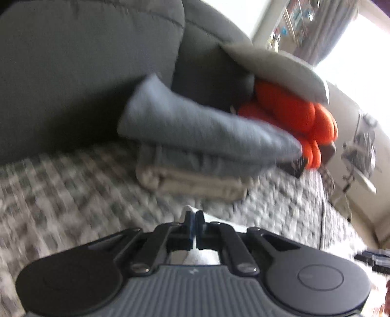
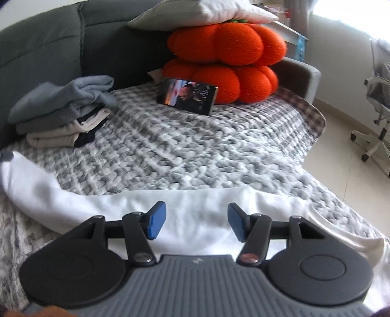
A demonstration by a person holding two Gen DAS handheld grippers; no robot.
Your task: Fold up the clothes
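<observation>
On the grey sofa (image 2: 43,41), over its pebble-pattern blanket (image 2: 195,146), the white garment (image 2: 195,209) lies along the near edge. The left claw (image 1: 194,225) pinches its edge shut; the right claw (image 2: 192,223) hovers open above. Best grab the opposite edge before lifting, keeping the cloth taut.

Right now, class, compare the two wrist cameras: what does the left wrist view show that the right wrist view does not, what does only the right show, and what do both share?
Only the left wrist view shows the left gripper, its jaws shut on a thin edge of white cloth.

Only the right wrist view shows the right gripper with jaws open above the spread white garment, a tablet propped against the orange cushions, and an office chair.

Both show the pile of folded clothes, the orange cushions, the pale pillow on top, the checked blanket and the grey sofa.
</observation>
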